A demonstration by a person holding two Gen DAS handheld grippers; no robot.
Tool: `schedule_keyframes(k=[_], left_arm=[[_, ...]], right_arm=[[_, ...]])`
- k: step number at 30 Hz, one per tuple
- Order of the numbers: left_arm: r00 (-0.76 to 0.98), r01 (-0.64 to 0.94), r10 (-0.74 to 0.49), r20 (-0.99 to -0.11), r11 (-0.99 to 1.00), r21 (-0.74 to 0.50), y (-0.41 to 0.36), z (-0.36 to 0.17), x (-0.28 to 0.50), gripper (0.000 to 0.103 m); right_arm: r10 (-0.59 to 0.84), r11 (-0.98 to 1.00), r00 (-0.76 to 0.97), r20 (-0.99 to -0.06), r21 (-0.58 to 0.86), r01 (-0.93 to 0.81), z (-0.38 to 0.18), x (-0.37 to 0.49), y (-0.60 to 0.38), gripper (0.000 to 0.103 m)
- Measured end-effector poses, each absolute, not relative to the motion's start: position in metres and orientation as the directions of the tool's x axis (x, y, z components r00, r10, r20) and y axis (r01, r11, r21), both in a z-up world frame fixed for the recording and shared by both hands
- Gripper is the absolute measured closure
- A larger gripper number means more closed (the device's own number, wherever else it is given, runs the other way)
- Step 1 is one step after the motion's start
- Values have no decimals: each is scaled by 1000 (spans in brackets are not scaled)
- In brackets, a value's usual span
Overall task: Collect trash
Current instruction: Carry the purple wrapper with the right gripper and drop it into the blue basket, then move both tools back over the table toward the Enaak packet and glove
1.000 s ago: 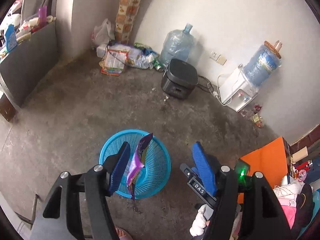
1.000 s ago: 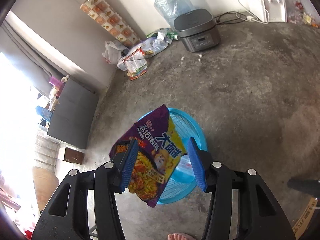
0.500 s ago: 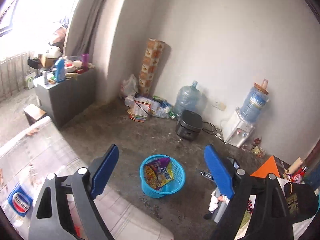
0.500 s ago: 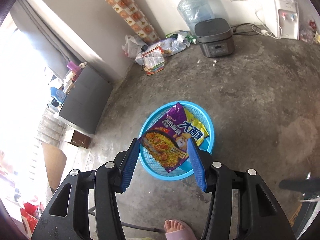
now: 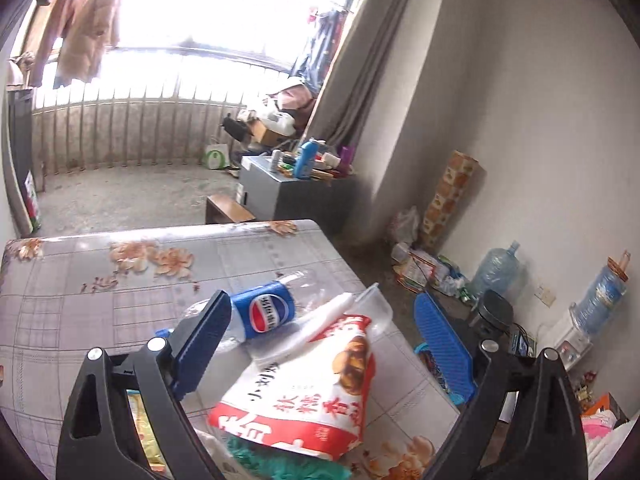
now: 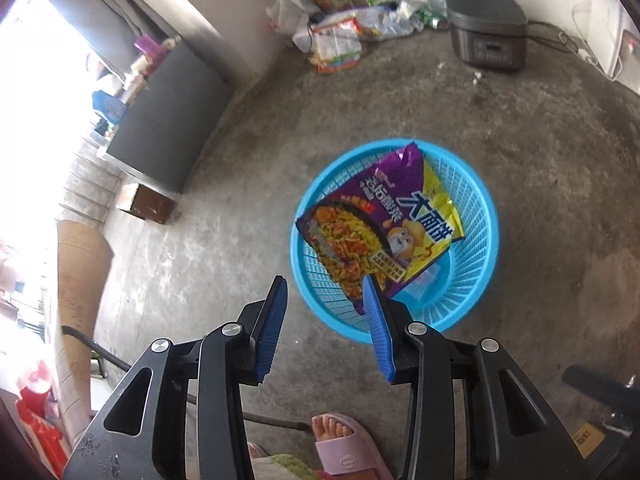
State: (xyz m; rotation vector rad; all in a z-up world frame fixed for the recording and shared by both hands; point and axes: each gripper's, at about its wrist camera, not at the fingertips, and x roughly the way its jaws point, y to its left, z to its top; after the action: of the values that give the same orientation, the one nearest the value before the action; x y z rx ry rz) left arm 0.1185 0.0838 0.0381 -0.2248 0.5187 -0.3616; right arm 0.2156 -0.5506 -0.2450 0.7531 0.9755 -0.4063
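the purple noodle packet (image 6: 384, 224) lies in the blue basket (image 6: 476, 280) on the floor. the right gripper (image 6: 324, 320) is wide open above it, holding nothing. the left gripper (image 5: 328, 344) (wide open too, empty) hangs over a pepsi bottle (image 5: 264, 312) and red snack bag (image 5: 304, 392) near the table's (image 5: 80, 320) right edge.

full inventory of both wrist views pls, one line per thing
basket: 1, blue, on floor
noodle wrapper: 1, purple-yellow, in basket
Pepsi bottle: 1, clear, blue label, lying on table
snack bag: 1, red-white, on table
table: 1, floral grey cover
cabinet: 1, grey, by window, cluttered top
rice cooker: 1, black, on floor
water jug: 1, clear blue, by wall
dispenser: 1, white, jug on top
litter pile: bags, mixed colours, by wall
foot: 1, pink slipper
left tongs: blue pads, open, over table
right tongs: blue pads, open, above basket
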Motion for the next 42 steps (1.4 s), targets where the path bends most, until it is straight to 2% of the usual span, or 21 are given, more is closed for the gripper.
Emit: schedule_keyframes(k=[2,7,12,16,20,25,30,32,35,39,42], left_arm=[[820,213,-340,-460,928,-306,104,33,126,12],[839,71,-219,-499,952,-299,149,29,145,12],[846,-42,-119,-519,957,-288,175,29,159,12],[828,-76,-71,-556,969,-236,177,22,166,12],[815,-67,-89,-572,967,-246,176,14,172,12],[828,-37,-119,-548,963,-266,174,18,163,12],[857,-22,-124,-501,961,-275,179,26,140,12],[863,-18,-127,-489,960,-281,181,27,130,12],[871,-16,-127,-475,959,-284,185,26,116,12],[880,-16,-123,-459,958,-288,194,24,98,12],[882,-22,-125,-455,952,-305,202,23,86,12]], right_arm=[[19,700,415,-909,309,644,-283,254,-560,71],[-41,762,191,-981,93,641,-374,328,-579,72],[9,766,22,-1000,21,642,-453,355,-593,71],[105,747,-146,-984,-19,664,-506,348,-599,71],[144,718,-195,-970,-33,695,-518,333,-603,71],[96,751,-93,-991,10,660,-463,308,-598,65],[9,827,151,-989,92,554,-347,250,-554,64],[-6,860,299,-954,147,488,-287,220,-528,58],[-31,908,488,-872,179,378,-199,182,-483,40],[-27,949,685,-728,196,245,-105,127,-415,7],[-79,968,793,-605,143,205,-63,99,-360,7]])
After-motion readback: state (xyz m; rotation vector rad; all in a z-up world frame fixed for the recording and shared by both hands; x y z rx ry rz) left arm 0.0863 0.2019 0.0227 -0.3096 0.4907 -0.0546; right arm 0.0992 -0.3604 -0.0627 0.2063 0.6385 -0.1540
